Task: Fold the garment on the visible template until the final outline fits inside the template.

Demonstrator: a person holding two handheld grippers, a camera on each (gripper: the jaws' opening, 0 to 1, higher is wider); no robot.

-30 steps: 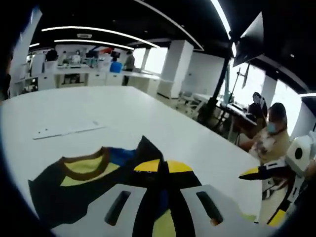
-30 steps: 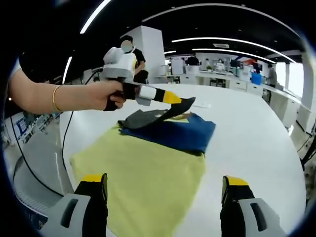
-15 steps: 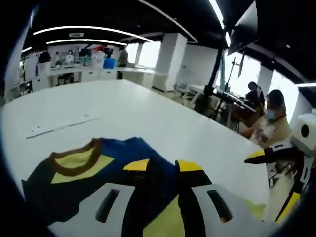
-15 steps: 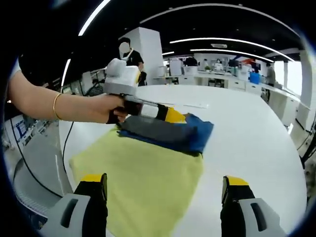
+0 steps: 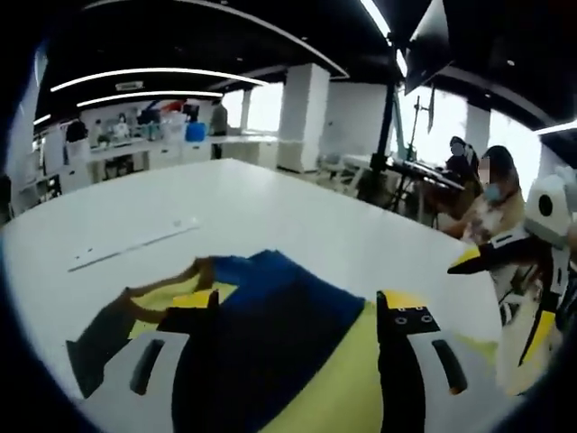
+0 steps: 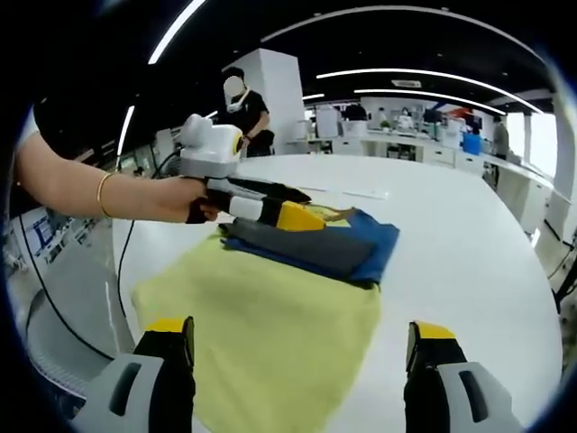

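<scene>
A folded garment (image 6: 315, 245), blue with a dark grey layer on top and a yellow-and-brown collar, lies at the far end of the yellow template cloth (image 6: 270, 316). A hand holds my left gripper (image 6: 302, 206) low over the garment's left side, jaws apart and nothing between them. In the left gripper view that gripper (image 5: 288, 311) is open, and the dark and blue garment (image 5: 270, 307) lies flat under it. My right gripper (image 6: 302, 338) stands open at the near edge of the template, holding nothing. One of its fingers (image 5: 491, 255) enters the left gripper view from the right.
The round white table (image 6: 469, 234) has bare room to the right of and beyond the cloth. A thin white strip (image 5: 135, 245) lies further back on it. A person (image 5: 491, 212) sits beside the table, and another person (image 6: 242, 108) stands behind it.
My left gripper carried the lifted dark flap across the garment, laid it down and opened, letting go. The garment now lies flatter. The right gripper has barely moved.
</scene>
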